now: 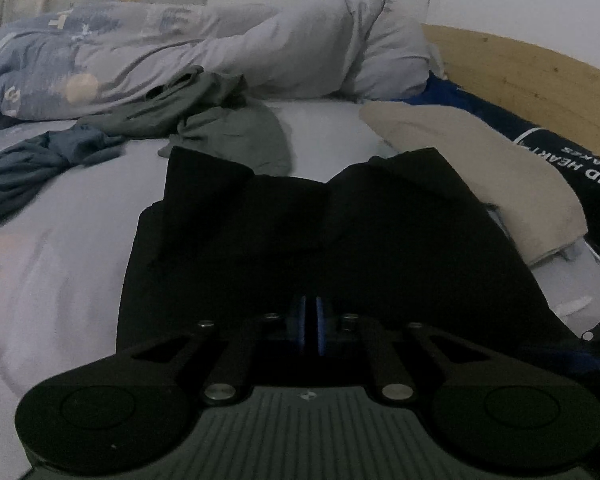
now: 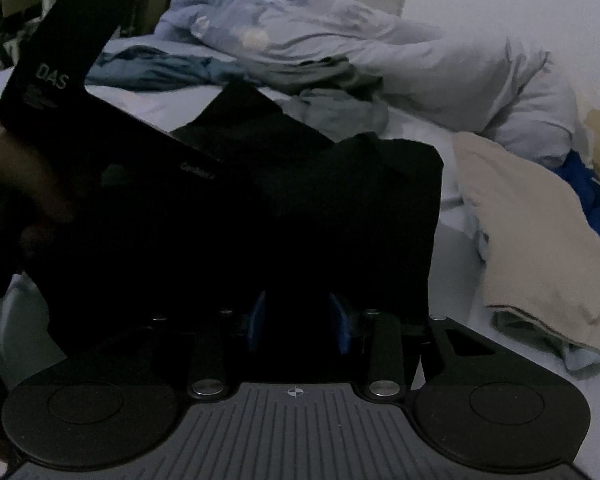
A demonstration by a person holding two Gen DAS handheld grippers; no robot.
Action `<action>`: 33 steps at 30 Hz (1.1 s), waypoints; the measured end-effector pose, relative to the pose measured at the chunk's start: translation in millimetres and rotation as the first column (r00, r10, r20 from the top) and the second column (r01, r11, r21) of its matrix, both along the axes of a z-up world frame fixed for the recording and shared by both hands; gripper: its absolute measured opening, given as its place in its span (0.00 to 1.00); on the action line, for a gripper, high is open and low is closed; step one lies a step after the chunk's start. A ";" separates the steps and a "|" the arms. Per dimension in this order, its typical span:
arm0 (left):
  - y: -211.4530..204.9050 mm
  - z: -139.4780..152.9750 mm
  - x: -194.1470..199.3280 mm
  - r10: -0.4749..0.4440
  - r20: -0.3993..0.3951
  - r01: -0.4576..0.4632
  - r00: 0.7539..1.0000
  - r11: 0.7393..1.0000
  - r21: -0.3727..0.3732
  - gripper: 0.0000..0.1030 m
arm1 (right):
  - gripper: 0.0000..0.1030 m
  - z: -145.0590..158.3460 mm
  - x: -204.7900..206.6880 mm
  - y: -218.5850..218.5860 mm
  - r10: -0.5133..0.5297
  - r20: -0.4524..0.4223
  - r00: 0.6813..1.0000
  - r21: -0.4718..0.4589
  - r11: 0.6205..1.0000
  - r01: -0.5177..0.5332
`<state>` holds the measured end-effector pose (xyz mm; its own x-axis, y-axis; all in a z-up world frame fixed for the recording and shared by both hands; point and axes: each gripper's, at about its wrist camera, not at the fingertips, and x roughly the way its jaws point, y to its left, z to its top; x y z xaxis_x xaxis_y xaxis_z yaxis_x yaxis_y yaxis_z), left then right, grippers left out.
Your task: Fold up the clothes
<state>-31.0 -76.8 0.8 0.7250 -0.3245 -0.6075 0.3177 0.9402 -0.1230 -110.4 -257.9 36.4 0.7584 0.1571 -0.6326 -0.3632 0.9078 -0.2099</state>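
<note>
Gripping black garment point(image 1: 340, 232) near edge | left tool point(image 1: 311, 326) pinched shut on it, right tool point(image 2: 298, 320) part-open astride it | garment stretches straight ahead across bed point(image 1: 60, 240)

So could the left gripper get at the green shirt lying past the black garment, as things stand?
Probably not right away. The left gripper is shut at the near edge of the black garment. The green shirt lies beyond it with nothing on top, so it would have to open first.

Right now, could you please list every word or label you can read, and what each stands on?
"DAS": on the left gripper body, seen from the right wrist; smaller print beneath is too small to read.
Small word lower on the same body: blurred, unreadable.
"IND HEAR": upside down on the dark cloth; the rest is cut off or blurred.
</note>
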 end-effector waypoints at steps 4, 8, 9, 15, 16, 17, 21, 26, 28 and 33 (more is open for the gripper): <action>6.2 18.3 -23.4 -0.028 0.004 0.028 1.000 1.000 0.008 0.09 | 0.39 12.7 -5.4 -4.6 -0.030 0.034 0.999 0.058 0.998 0.028; 20.4 22.0 -65.1 -0.016 -0.017 0.016 1.000 0.999 -0.029 0.09 | 0.39 21.2 -10.2 -3.6 -0.037 0.071 0.997 0.068 0.997 0.033; 22.3 18.8 -74.4 -0.014 -0.025 0.014 1.000 0.999 -0.035 0.09 | 0.39 19.9 -9.7 -2.3 -0.032 0.063 0.998 0.058 0.998 0.028; 26.7 -11.5 -74.7 -0.031 -0.125 0.023 0.992 0.998 -0.066 0.07 | 0.42 1.9 -1.2 8.8 -0.004 -0.018 1.000 -0.035 0.999 0.003; 31.4 -12.8 -70.0 -0.023 -0.147 0.008 0.989 0.995 -0.101 0.07 | 0.42 2.0 -1.1 9.8 -0.005 -0.017 1.000 -0.038 0.999 0.005; 35.7 -11.3 -67.4 -0.022 -0.162 0.001 0.986 0.992 -0.129 0.07 | 0.42 2.3 -1.9 10.6 -0.007 -0.016 1.000 -0.040 0.999 0.006; 62.2 6.1 -73.6 0.022 -0.152 -0.054 0.988 0.976 -0.212 0.08 | 0.44 10.4 -2.7 1.8 -0.041 -0.019 0.999 0.039 0.998 0.042; 130.6 18.8 -74.0 0.223 -0.193 -0.278 0.955 0.902 -0.330 0.35 | 0.45 19.3 -1.2 -13.6 -0.109 -0.014 0.994 0.126 0.986 0.110; 150.1 8.1 -66.2 0.230 -0.281 -0.326 0.932 0.870 -0.370 0.48 | 0.45 23.1 -3.2 -17.8 -0.117 0.007 0.993 0.154 0.981 0.114; 163.2 -30.6 -46.2 0.135 -0.431 -0.359 0.892 0.789 -0.498 0.53 | 0.45 28.8 -4.5 -21.2 -0.112 0.050 0.992 0.198 0.975 0.100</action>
